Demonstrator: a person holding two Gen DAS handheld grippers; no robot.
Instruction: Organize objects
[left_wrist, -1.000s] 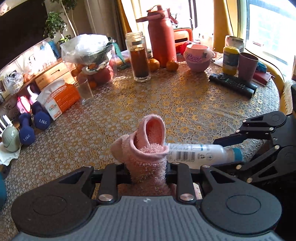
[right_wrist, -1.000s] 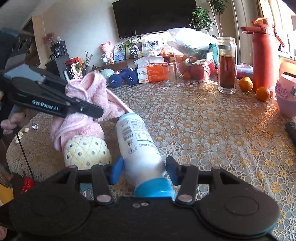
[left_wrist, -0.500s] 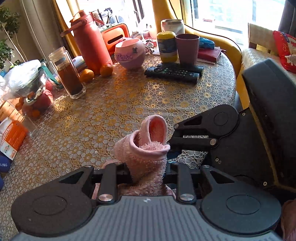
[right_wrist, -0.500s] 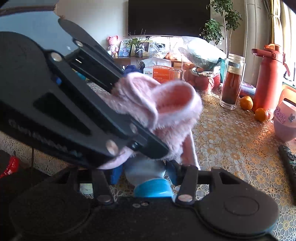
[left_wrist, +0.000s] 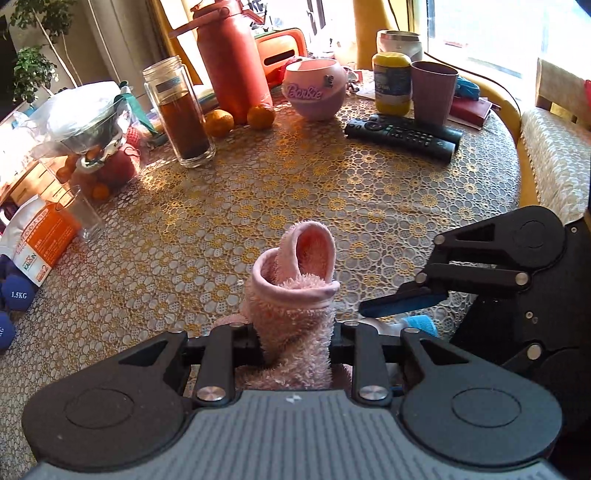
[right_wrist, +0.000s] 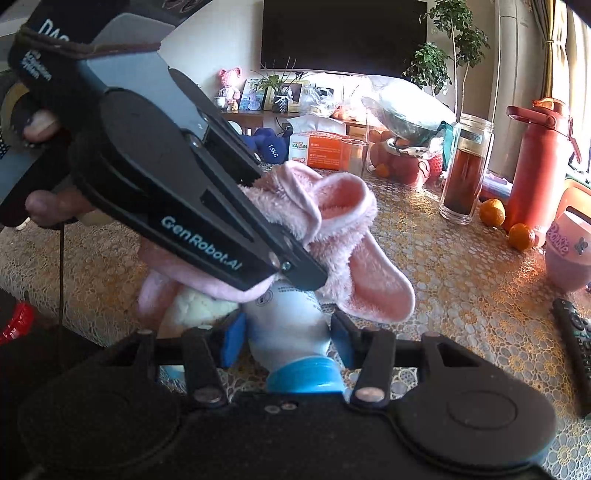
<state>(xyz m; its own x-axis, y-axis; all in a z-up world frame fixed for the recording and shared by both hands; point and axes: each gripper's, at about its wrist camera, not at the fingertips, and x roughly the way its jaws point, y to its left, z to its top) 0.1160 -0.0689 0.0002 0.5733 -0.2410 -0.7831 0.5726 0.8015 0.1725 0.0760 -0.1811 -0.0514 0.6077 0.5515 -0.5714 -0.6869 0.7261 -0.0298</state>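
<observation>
My left gripper (left_wrist: 295, 336) is shut on a fluffy pink sock (left_wrist: 295, 288) and holds it upright above the lace-covered table (left_wrist: 332, 192). The sock also shows in the right wrist view (right_wrist: 332, 221), draped under the left gripper's body (right_wrist: 207, 206). My right gripper (right_wrist: 288, 339) has its blue pads against a white bottle with a blue cap (right_wrist: 291, 325) lying on the table. The bottle's front end is hidden under the sock. The right gripper shows at the right in the left wrist view (left_wrist: 402, 301), with the blue cap (left_wrist: 417, 325) below it.
At the table's far side stand a glass tea jar (left_wrist: 181, 114), a red flask (left_wrist: 232, 55), oranges (left_wrist: 260, 116), a pink Barbie bowl (left_wrist: 316, 90), remotes (left_wrist: 402, 134), a cup (left_wrist: 432, 92) and a fruit bowl (left_wrist: 88, 122). A tissue pack (left_wrist: 37, 236) and dumbbells lie left.
My left gripper has swung left with the sock, showing more of the table's left side. The sock's cuff now hangs lower over the bottle. My right gripper has stayed on the bottle.
</observation>
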